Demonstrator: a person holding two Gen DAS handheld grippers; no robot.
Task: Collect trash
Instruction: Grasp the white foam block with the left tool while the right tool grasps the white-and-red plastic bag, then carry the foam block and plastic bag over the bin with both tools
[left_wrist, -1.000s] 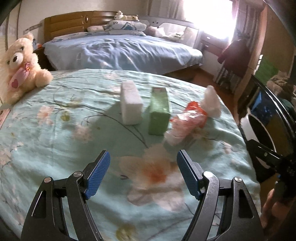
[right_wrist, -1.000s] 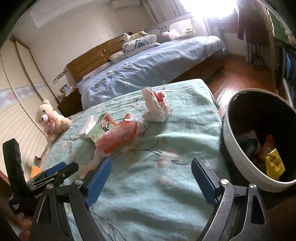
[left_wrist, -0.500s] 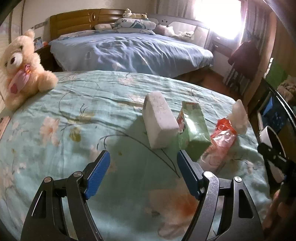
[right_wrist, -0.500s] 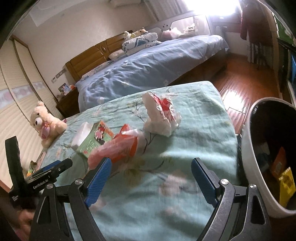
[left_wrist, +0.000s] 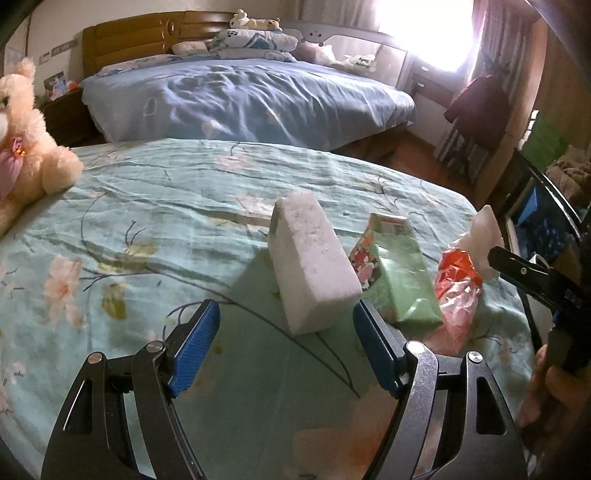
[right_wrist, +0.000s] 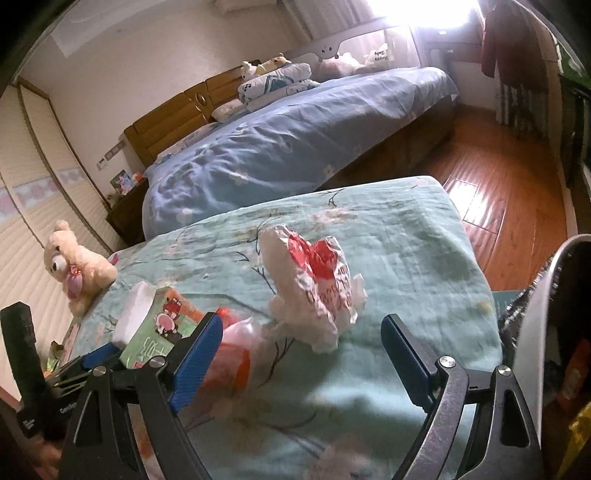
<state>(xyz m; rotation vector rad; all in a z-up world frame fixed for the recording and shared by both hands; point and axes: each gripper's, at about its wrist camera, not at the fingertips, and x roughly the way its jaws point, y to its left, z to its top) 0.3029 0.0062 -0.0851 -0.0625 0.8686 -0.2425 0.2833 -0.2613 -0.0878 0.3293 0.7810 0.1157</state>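
Both grippers point down at a slant over a bed covered with a green flowered sheet (left_wrist: 155, 206). The left gripper (left_wrist: 286, 334) has its jaws wide apart and holds nothing; the near end of a white foam block (left_wrist: 312, 266) lies just in front of the gap between its blue pads, not touching them. The right gripper (right_wrist: 301, 349) is also wide open and empty, with a crumpled white and red wrapper (right_wrist: 314, 284) lying just ahead of its fingers.

The trash lies in a row toward the right edge of the bed: the foam block, beside it a green carton (left_wrist: 399, 275), then an orange plastic bag (left_wrist: 458, 280), then the wrapper. A white bin (right_wrist: 535, 332) stands off the right edge. A teddy bear (left_wrist: 26, 155) sits at the far left edge, well apart from the trash.
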